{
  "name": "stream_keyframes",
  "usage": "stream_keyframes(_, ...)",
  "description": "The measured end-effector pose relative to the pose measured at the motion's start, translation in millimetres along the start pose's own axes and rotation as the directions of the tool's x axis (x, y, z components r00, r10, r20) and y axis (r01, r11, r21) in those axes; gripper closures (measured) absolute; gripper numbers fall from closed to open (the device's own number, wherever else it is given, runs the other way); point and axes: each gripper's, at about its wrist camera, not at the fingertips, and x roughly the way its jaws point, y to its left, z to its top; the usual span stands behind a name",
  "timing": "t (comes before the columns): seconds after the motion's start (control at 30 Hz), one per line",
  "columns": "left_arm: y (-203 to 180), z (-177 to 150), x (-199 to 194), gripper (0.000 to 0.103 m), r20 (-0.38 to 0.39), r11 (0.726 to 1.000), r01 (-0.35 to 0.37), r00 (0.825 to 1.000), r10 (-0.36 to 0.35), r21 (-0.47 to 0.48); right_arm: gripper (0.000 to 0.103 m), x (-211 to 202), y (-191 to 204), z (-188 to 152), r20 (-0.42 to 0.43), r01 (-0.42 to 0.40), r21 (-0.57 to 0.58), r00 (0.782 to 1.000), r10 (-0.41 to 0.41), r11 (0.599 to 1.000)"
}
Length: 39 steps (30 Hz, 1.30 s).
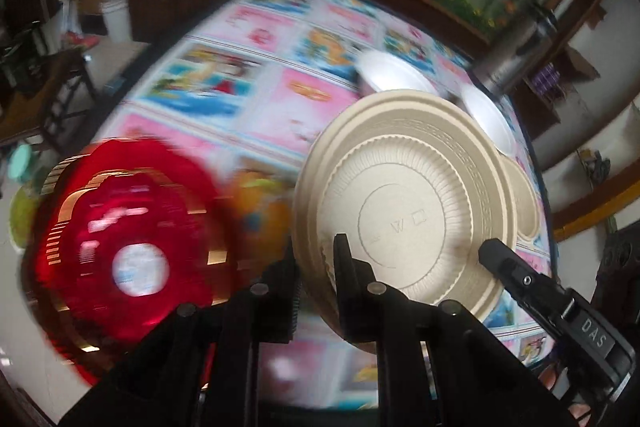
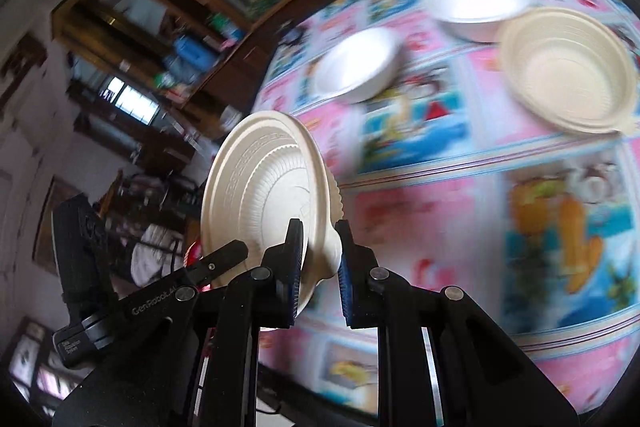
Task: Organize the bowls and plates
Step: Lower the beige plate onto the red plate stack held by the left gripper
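Beige and ribbed, a disposable plate [image 1: 404, 211] is filling the lower right of the left wrist view, tilted up on edge with its stamped underside facing the camera; both grippers are holding it at once. The left gripper [image 1: 316, 283] is pinching the plate's lower rim between nearly closed jaws, and in the right wrist view the right gripper [image 2: 320, 267] is clamping the same plate's rim at lower centre, its blue-padded jaws narrow around the edge. A second black gripper finger is crossing each view from the side, which is the other hand's tool. Below, a table covered in a pink cartoon-print cloth [image 2: 420, 211] is streaking with motion blur. Two white bowls [image 2: 356, 65] and a cream bowl [image 2: 568, 71] are sitting apart in the upper right of the right wrist view. A red patterned dish [image 1: 120, 247] is blurring at the lower left of the left wrist view. The step in hand seems to be carrying the plate toward a resting place; the next move probably calls for levelling it over a chosen spot, then easing both jaws open
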Motion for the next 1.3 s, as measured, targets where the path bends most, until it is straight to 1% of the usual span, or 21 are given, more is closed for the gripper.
stream_keyframes(0.07, 24.8, -3.7, -14.5, 0.088, 0.018, 0.999, -0.035, 0.999, 0.036, -0.027, 0.087, 13.1, 18.5, -6.4, -0.032, -0.020, -0.035, 0.999, 0.019, 0.999)
stream_keyframes(0.17, 54.8, -8.0, -26.3, 0.088, 0.029, 0.996, -0.062, 0.998, 0.064, -0.069, 0.087, 37.5, 48.2, -17.5, -0.083, -0.049, -0.083, 0.996, 0.042, 0.995)
stream_keyframes(0.23, 75.5, -11.5, -33.3, 0.088, 0.032, 0.992, -0.085, 0.996, 0.088, -0.096, 0.087, 51.2, 61.0, -23.3, -0.109, -0.059, -0.105, 0.993, 0.047, 0.993)
stream_keyframes(0.33, 95.4, -14.6, -33.8, 0.088, 0.029, 0.985, -0.120, 0.992, 0.125, -0.124, 0.087, 77.5, 79.6, -33.9, -0.156, -0.066, -0.136, 0.987, 0.044, 0.989)
stream_keyframes(0.4, 109.2, -16.2, -30.7, 0.087, 0.012, 0.980, -0.127, 0.991, 0.131, -0.151, 0.087, 92.4, 86.4, -40.0, -0.177, -0.060, -0.148, 0.984, 0.034, 0.987)
stream_keyframes(0.5, 121.1, -19.1, -25.3, 0.087, -0.004, 0.975, -0.148, 0.989, 0.150, -0.166, 0.087, 113.1, 94.3, -47.8, -0.212, -0.052, -0.164, 0.977, 0.017, 0.985)
stream_keyframes(0.67, 134.9, -23.8, -14.7, 0.087, -0.035, 0.972, -0.161, 0.987, 0.157, -0.172, 0.087, 130.1, 94.5, -53.3, -0.242, -0.033, -0.174, 0.970, -0.011, 0.984)
stream_keyframes(0.77, 138.7, -26.9, -12.2, 0.084, -0.045, 0.971, -0.186, 0.982, 0.181, -0.152, 0.087, 136.3, 92.7, -54.9, -0.254, -0.030, -0.172, 0.967, -0.015, 0.985)
stream_keyframes(0.87, 137.6, -29.8, -13.4, 0.083, -0.036, 0.968, -0.218, 0.976, 0.216, -0.124, 0.087, 138.0, 92.8, -59.8, -0.260, -0.029, -0.180, 0.965, -0.019, 0.983)
stream_keyframes(0.93, 135.4, -31.1, -12.6, 0.083, -0.037, 0.960, -0.261, 0.965, 0.259, -0.096, 0.087, 139.6, 95.0, -62.7, -0.258, -0.023, -0.195, 0.966, -0.029, 0.981)
stream_keyframes(0.97, 133.5, -31.4, -13.3, 0.082, -0.033, 0.948, -0.307, 0.952, 0.305, -0.080, 0.087, 139.0, 97.1, -63.7, -0.239, -0.003, -0.218, 0.970, -0.051, 0.976)
stream_keyframes(1.0, 134.7, -31.4, -15.5, 0.077, -0.019, 0.942, -0.327, 0.945, 0.326, -0.071, 0.087, 139.2, 98.7, -62.9, -0.228, 0.004, -0.231, 0.972, -0.059, 0.973)
stream_keyframes(1.03, 135.1, -31.3, -18.7, 0.074, -0.003, 0.935, -0.348, 0.937, 0.349, -0.066, 0.087, 139.0, 100.3, -63.0, -0.224, 0.008, -0.247, 0.972, -0.066, 0.969)
stream_keyframes(1.07, 135.4, -31.1, -23.3, 0.071, 0.019, 0.924, -0.378, 0.925, 0.379, -0.062, 0.087, 138.8, 100.3, -63.1, -0.225, 0.010, -0.250, 0.972, -0.068, 0.968)
stream_keyframes(1.1, 135.4, -30.7, -28.7, 0.065, 0.045, 0.910, -0.410, 0.910, 0.413, -0.060, 0.087, 138.2, 101.7, -62.9, -0.220, 0.017, -0.259, 0.973, -0.076, 0.966)
stream_keyframes(1.13, 135.9, -30.5, -33.8, 0.061, 0.066, 0.900, -0.433, 0.897, 0.436, -0.061, 0.086, 137.7, 103.2, -63.0, -0.212, 0.023, -0.271, 0.974, -0.083, 0.962)
stream_keyframes(1.17, 136.2, -30.1, -39.8, 0.059, 0.088, 0.884, -0.463, 0.880, 0.467, -0.064, 0.086, 134.9, 106.9, -63.9, -0.187, 0.046, -0.304, 0.977, -0.107, 0.952)
stream_keyframes(1.23, 139.1, -29.7, -48.9, 0.058, 0.122, 0.866, -0.495, 0.857, 0.500, -0.073, 0.083, 128.0, 114.8, -65.7, -0.136, 0.088, -0.375, 0.979, -0.149, 0.923)
stream_keyframes(1.27, 140.8, -29.2, -54.1, 0.058, 0.132, 0.862, -0.500, 0.852, 0.506, -0.081, 0.082, 125.2, 118.5, -66.1, -0.116, 0.109, -0.408, 0.979, -0.170, 0.906)
stream_keyframes(1.3, 141.7, -29.1, -56.9, 0.057, 0.136, 0.863, -0.498, 0.852, 0.506, -0.087, 0.081, 121.9, 121.6, -66.0, -0.093, 0.132, -0.438, 0.977, -0.191, 0.889)
